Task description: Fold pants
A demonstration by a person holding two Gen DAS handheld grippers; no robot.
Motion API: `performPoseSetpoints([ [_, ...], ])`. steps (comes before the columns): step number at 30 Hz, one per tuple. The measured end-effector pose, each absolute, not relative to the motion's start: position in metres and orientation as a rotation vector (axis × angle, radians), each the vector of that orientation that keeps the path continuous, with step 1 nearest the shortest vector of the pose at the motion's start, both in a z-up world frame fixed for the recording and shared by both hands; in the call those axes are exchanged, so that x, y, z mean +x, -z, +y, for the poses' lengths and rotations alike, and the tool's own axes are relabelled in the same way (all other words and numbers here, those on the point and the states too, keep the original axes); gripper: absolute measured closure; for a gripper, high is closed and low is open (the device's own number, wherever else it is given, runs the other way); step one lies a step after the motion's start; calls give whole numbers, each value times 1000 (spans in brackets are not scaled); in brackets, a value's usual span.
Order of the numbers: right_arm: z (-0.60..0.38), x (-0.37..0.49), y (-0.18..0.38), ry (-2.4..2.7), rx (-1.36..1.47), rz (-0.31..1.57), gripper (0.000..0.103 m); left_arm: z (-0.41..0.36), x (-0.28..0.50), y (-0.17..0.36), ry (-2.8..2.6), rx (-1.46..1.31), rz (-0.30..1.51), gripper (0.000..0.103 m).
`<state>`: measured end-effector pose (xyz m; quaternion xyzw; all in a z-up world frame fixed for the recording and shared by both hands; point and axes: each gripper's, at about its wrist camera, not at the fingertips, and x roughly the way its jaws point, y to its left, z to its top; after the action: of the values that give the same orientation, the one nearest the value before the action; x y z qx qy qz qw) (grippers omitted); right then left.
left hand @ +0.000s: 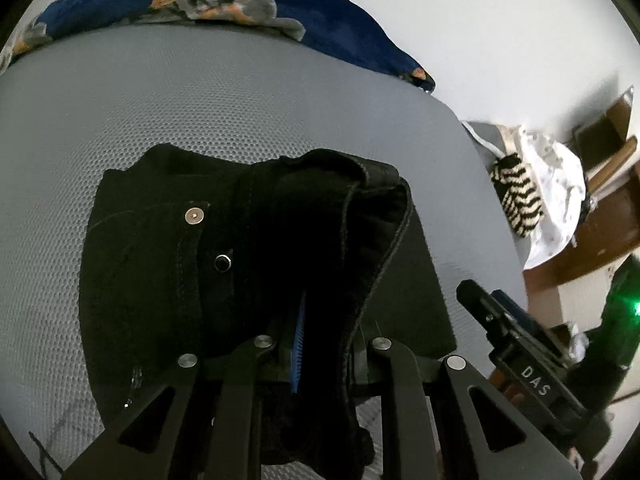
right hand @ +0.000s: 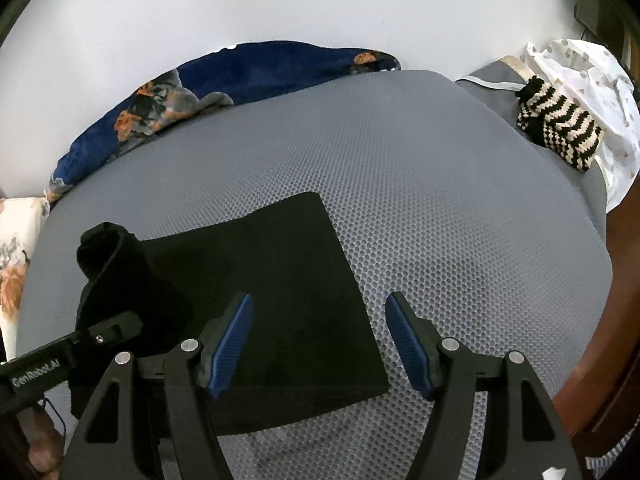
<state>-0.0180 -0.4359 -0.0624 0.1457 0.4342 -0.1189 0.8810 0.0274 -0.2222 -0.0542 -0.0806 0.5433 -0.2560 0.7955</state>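
Observation:
Black pants lie partly folded on a grey mesh mattress. My left gripper is shut on a hemmed edge of the pants and holds it lifted above the folded stack. A metal button and a rivet show on the waistband. In the right wrist view the folded pants lie flat, with the lifted part at the left. My right gripper is open and empty, over the near right corner of the pants. The left gripper's body shows at the left.
A navy floral blanket lies along the mattress's far edge against a white wall. A black-and-cream striped knit item and a white bag sit at the right. Brown wooden furniture stands beyond the mattress's right edge.

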Motion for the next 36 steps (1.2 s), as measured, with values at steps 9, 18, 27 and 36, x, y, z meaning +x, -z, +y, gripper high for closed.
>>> performPoseSetpoints([
  [9,-434,-16,67,237,307,918,37,-225,26,55,583,-166,1156,71],
  [18,-435,-15,67,231,316,920,37,-207,12,26,663,-212,1035,38],
  [27,-433,-9,80,-65,567,948,35,-133,20,33,394,-162,950,36],
  [36,-415,16,112,-256,502,1115,31,-82,18,66,251,-196,1019,36],
])
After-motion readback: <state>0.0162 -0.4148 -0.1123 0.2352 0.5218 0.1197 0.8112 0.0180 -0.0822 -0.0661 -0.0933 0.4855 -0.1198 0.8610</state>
